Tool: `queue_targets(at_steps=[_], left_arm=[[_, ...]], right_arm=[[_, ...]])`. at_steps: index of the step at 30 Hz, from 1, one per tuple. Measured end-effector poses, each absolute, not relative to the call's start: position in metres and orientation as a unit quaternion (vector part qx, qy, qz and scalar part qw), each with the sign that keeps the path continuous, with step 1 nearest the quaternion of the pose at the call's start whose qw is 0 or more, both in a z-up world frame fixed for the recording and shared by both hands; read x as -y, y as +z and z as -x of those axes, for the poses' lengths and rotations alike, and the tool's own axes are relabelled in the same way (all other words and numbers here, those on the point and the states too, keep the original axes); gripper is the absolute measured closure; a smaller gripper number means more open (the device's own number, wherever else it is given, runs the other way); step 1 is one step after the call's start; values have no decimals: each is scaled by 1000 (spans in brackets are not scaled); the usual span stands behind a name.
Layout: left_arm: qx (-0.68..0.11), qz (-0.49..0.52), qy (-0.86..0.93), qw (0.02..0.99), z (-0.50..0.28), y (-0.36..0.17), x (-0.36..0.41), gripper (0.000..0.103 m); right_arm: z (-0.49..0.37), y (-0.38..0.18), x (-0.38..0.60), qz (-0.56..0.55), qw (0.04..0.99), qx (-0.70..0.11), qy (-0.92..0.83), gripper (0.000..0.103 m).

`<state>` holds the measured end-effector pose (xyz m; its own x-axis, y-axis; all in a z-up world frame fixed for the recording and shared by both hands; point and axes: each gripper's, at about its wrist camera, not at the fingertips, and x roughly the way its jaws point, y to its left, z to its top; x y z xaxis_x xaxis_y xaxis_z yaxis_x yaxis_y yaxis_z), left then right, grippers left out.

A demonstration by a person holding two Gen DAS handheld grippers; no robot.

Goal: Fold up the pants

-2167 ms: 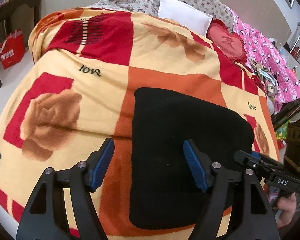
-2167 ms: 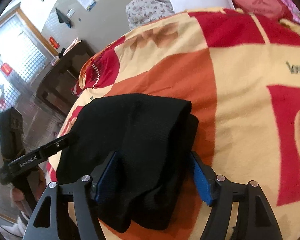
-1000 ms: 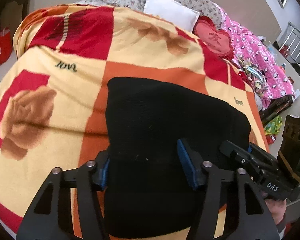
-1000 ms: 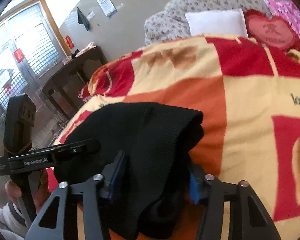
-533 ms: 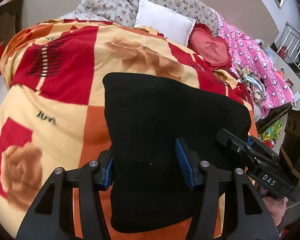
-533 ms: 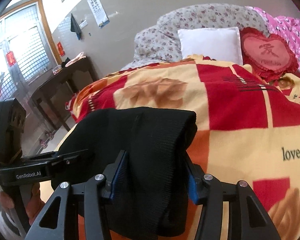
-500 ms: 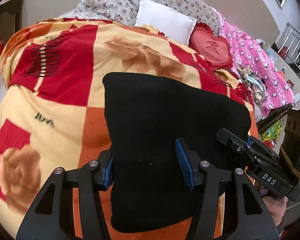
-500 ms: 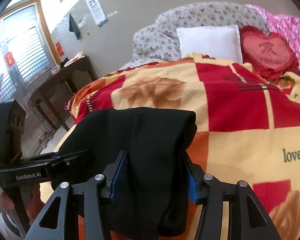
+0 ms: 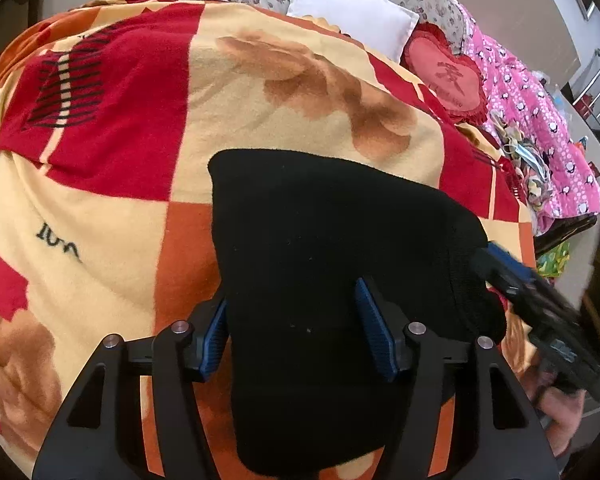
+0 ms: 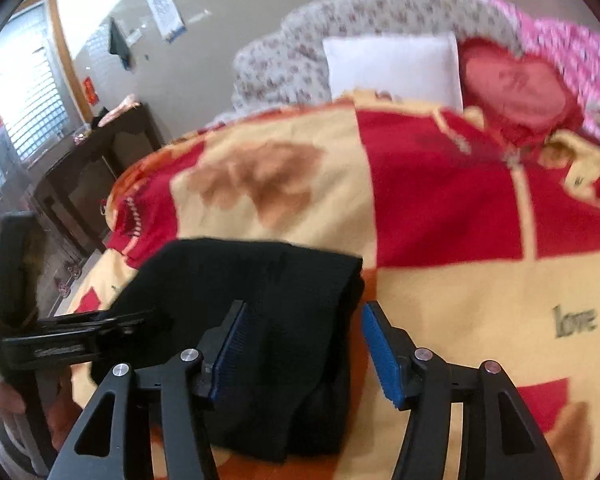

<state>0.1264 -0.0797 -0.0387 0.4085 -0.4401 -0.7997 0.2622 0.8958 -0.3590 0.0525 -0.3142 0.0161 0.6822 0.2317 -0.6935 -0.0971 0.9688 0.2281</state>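
Note:
The black pants [image 9: 320, 232] lie folded into a thick rectangle on the red, orange and cream blanket [image 9: 260, 100]. My left gripper [image 9: 294, 334] straddles their near left part. Its jaws are opening, with the left pad at the cloth's edge and the right pad over the fabric. In the right wrist view the pants [image 10: 260, 280] lie between the opening jaws of my right gripper [image 10: 304, 356], with a gap between the right pad and the cloth's folded edge. Each gripper shows blurred in the other's view: the right gripper [image 9: 540, 308], the left gripper [image 10: 80, 332].
A white pillow [image 9: 348, 12], a red heart cushion [image 9: 448, 76] and floral bedding [image 10: 300, 48] lie at the bed's far end. A pink quilt [image 9: 540, 120] runs along the right side. A dark wooden table [image 10: 92, 160] stands left of the bed. A hand [image 9: 560, 412] holds the right gripper.
Both grippers carried the folded pants up the bed toward the pillows and set them down. Both jaws have widened, and the right gripper's right pad has come off the cloth.

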Motion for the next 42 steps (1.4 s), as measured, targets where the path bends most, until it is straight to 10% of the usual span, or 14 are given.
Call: queue_targets(at_steps=[42], left_arm=[[-391,-18,-90,916,-50,-4,83,42]], right_arm=[[-11,23,274,-78,915,-394,40,53]])
